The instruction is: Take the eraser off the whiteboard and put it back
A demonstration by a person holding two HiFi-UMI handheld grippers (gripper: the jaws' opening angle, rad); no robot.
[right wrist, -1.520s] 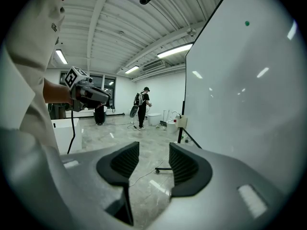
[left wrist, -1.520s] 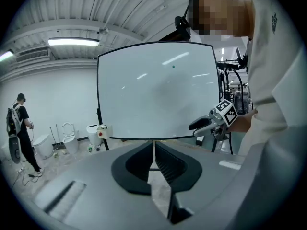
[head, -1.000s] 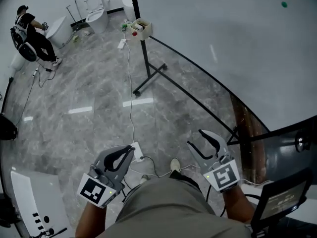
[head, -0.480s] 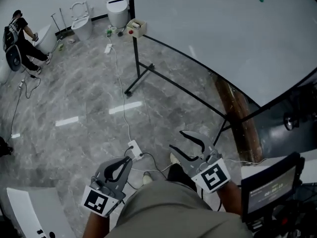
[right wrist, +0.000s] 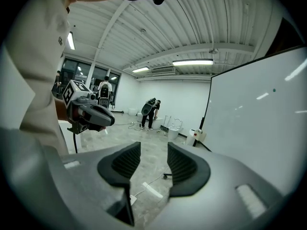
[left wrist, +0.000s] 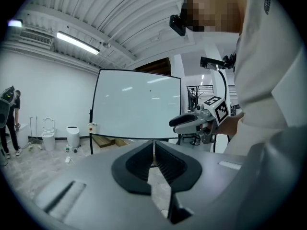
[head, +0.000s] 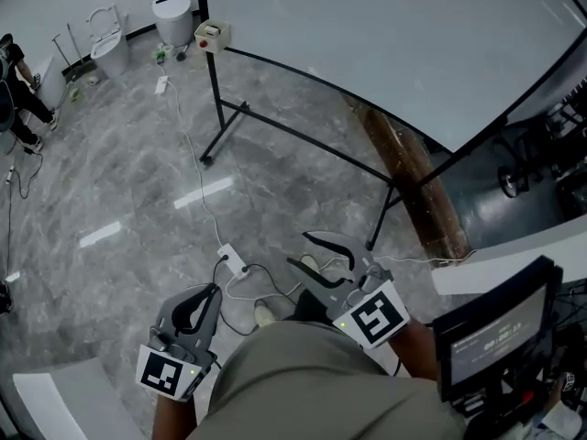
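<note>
You hold both grippers low in front of your body, over a grey marbled floor (head: 138,172). The left gripper (head: 213,291) has its jaws closed together with nothing between them. The right gripper (head: 297,249) has its jaws well apart and empty; they have just been closing a little. Ahead and to your right, a large whiteboard (head: 385,44) stands on a black frame, well apart from both grippers. In the right gripper view, a small dark spot (right wrist: 274,90) sits high on the board, near its top edge, too small to identify as the eraser. Wooden beams (head: 404,177) lie on the floor under the board's bottom edge. A white power strip (head: 230,260) lies on the floor just beyond your grippers.
</note>
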